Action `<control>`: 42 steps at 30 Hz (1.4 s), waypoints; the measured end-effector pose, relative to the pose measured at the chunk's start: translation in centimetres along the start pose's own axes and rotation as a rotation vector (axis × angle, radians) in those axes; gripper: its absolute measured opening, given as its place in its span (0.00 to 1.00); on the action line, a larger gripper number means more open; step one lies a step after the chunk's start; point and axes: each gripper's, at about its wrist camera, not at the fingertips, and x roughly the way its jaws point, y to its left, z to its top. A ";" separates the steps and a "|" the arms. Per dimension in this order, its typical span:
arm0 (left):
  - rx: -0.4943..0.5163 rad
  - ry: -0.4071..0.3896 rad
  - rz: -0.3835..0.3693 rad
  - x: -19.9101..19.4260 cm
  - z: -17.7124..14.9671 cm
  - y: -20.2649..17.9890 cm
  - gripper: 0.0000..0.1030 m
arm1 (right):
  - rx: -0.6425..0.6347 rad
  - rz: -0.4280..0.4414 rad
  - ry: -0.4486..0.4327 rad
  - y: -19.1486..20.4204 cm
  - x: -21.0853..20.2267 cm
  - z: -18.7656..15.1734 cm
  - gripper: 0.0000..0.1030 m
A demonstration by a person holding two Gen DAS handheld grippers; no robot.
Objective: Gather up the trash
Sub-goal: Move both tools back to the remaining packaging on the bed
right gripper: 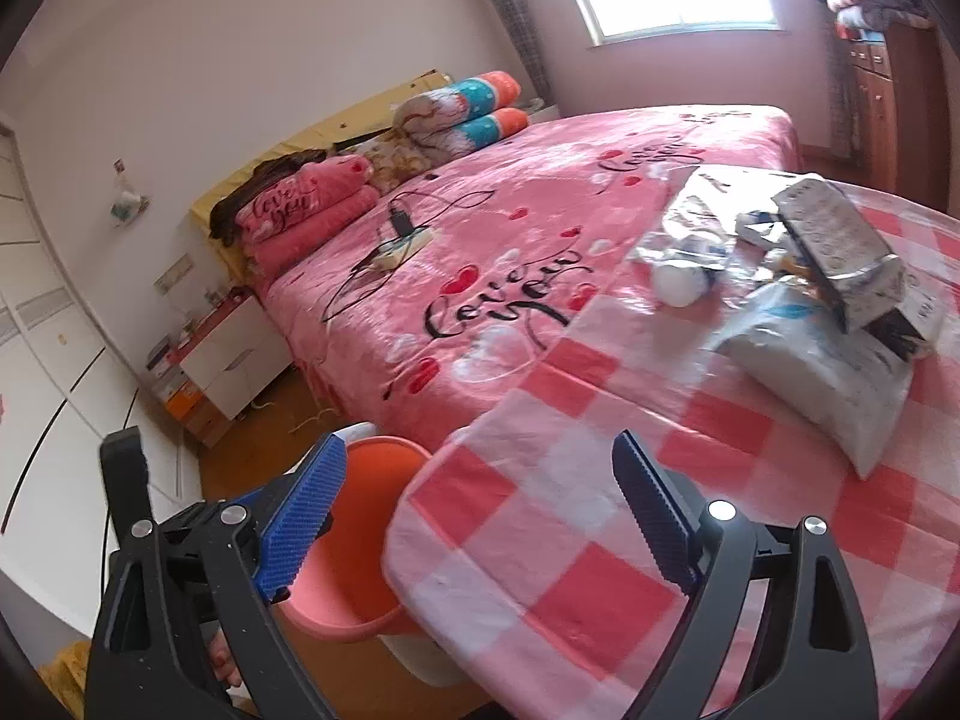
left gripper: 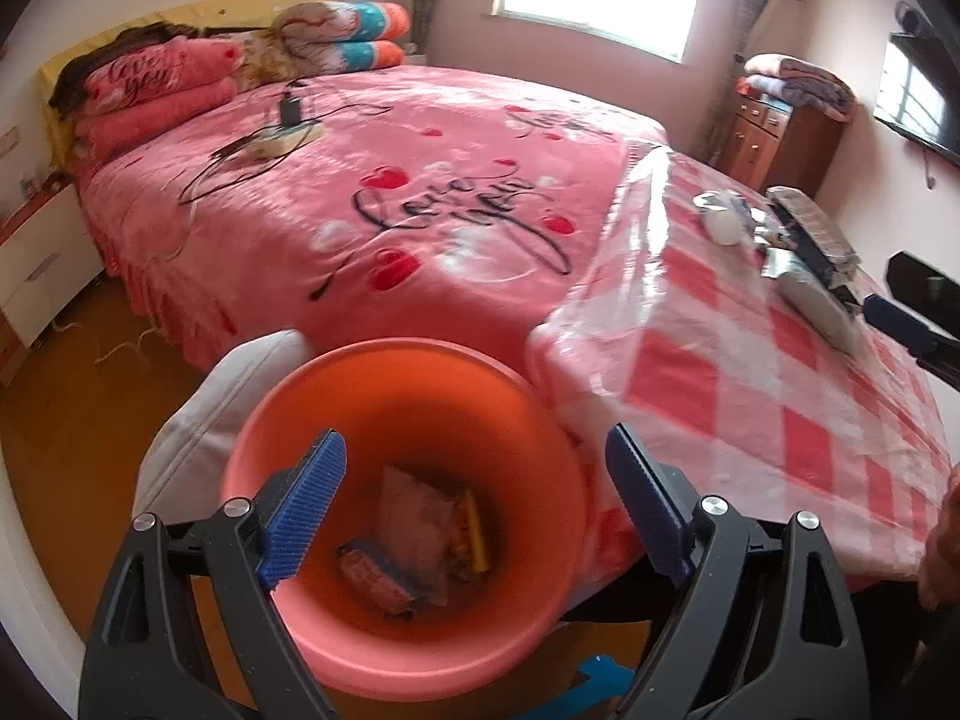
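Bin half-fed, table still littered

Left gripper (left gripper: 474, 504) hangs empty over the orange bin (left gripper: 540, 420) at frame bottom, jaws apart — wrappers (left gripper: 414, 528) lie inside. Right gripper (right gripper: 474, 510), also spread and empty, faces the checked table (right gripper: 600, 540); the trash pile (right gripper: 828, 276) sits upper right. Best to approach low, pinching one loose packet at its edge — not the whole heap.

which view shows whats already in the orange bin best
The left wrist view: it looks straight down into the orange bin, showing wrappers on its bottom. The right wrist view catches only part of the bin's rim and inner wall beside the checkered table; contents hidden.
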 end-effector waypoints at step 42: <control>0.284 0.027 -0.216 1.5 3.7 -19.4 0.86 | 0.231 -0.127 -0.165 -15.3 -8.9 -1.7 0.91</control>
